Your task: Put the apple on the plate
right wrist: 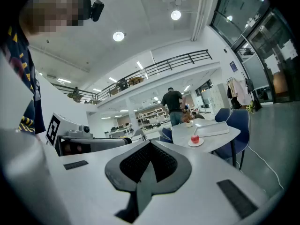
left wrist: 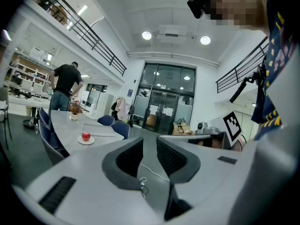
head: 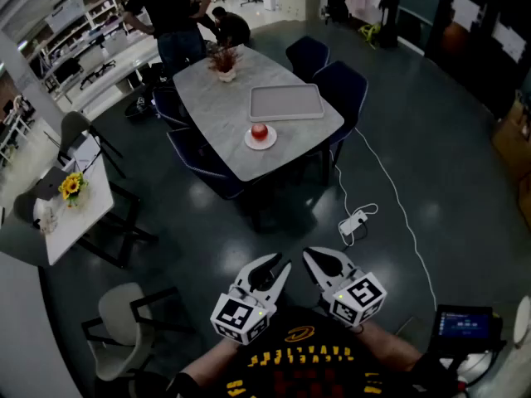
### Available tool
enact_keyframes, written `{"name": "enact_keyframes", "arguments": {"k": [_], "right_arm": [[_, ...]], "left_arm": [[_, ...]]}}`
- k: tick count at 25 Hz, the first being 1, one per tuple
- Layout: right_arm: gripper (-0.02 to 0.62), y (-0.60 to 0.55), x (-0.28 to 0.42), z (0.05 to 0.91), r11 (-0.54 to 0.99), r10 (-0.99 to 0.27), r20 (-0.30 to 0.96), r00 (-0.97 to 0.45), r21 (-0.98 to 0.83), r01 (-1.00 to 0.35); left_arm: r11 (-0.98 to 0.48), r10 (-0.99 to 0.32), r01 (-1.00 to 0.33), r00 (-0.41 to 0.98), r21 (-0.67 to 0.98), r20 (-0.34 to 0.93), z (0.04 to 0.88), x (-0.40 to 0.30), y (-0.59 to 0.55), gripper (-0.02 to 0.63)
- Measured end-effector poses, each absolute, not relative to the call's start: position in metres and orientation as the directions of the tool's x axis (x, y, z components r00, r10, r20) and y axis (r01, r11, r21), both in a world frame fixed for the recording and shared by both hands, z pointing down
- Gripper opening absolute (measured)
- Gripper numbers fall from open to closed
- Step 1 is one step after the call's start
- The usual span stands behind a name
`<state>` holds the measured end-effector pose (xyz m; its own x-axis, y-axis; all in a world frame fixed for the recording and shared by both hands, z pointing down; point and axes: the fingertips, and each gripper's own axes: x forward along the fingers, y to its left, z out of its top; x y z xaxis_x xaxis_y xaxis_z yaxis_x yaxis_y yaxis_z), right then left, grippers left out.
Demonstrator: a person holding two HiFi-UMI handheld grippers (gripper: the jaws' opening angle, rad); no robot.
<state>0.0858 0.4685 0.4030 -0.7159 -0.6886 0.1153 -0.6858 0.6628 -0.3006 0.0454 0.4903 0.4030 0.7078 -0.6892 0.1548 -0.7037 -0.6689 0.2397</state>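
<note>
Risk: apple (head: 260, 131) already on plate (head: 267, 145) at 12 o'clock; left claw (head: 278, 265) spread, right claw (head: 319, 259) pressed together, regrab may dislodge it.

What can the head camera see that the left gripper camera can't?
Only the head view shows the yellow flowers and the small lit screen. Only the left gripper view shows the ceiling lights and glass doors. Both show the apple on its plate, the tray and the standing person.
</note>
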Motion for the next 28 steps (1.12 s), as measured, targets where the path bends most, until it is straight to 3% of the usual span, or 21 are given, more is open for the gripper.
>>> {"name": "enact_keyframes", "arguments": {"k": [16,28], "right_arm": [[0.006,0.459,0.080,0.411,0.637,-0.704,0.089,-0.704,-0.358,-0.682],[0.006,0.392,0.069,0.431,0.602,-0.702,0.139,-0.699,-0.410,-0.686]], "left_arm": [[-0.634,-0.712,-0.729,0.680,0.257,0.173,0.405,0.028,0.478,0.095],[-0.617,-0.700,-0.720,0.687,0.317,0.197,0.418,0.016,0.408,0.095]]}}
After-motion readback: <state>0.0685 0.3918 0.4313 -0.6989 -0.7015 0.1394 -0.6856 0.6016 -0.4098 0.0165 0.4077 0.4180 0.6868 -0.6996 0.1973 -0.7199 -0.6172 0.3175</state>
